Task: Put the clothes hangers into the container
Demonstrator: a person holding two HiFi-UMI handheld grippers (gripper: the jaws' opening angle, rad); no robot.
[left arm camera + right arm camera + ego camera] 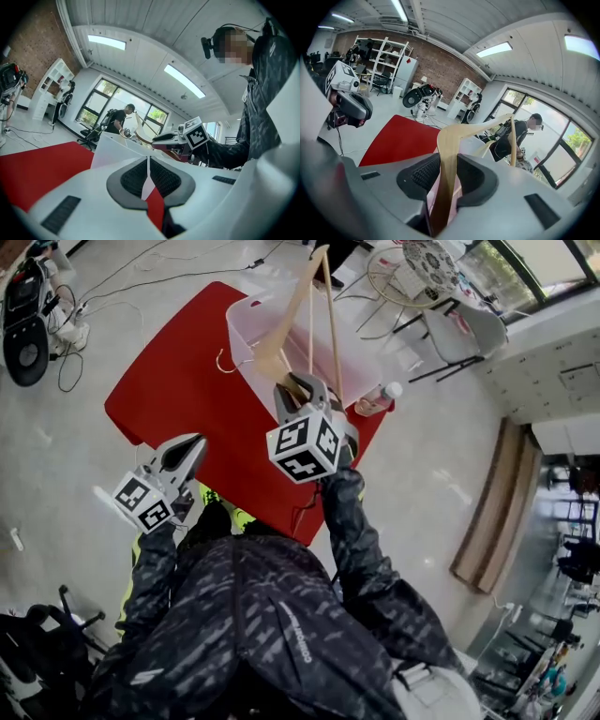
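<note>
The right gripper [447,174] has its dark ribbed pads clamped on one arm of a pale wooden clothes hanger [457,133], which runs up between the jaws. The left gripper [149,180] has its jaws pressed together with nothing between them.

In the head view the wooden clothes hanger [311,310] rises from the right gripper [298,390] over the near part of a translucent white plastic container [246,320], above it rather than inside it. A thin metal hook [223,362] shows at the container's left wall. Just right of the container stands a clear plastic bottle with a white cap [380,399].

The left gripper [186,451] sits lower and well left of the right one, at the table's near edge and clear of the hanger. Both arms wear dark patterned sleeves. The right forearm reaches forward over the table with its gripper tipped downward, while the left gripper points about level.

The container rests on a red table [173,395] set on a pale grey floor with black cables [112,287]. The right gripper view shows a brick wall [436,65], white open shelving [382,58] and a person by the windows [520,133].
</note>
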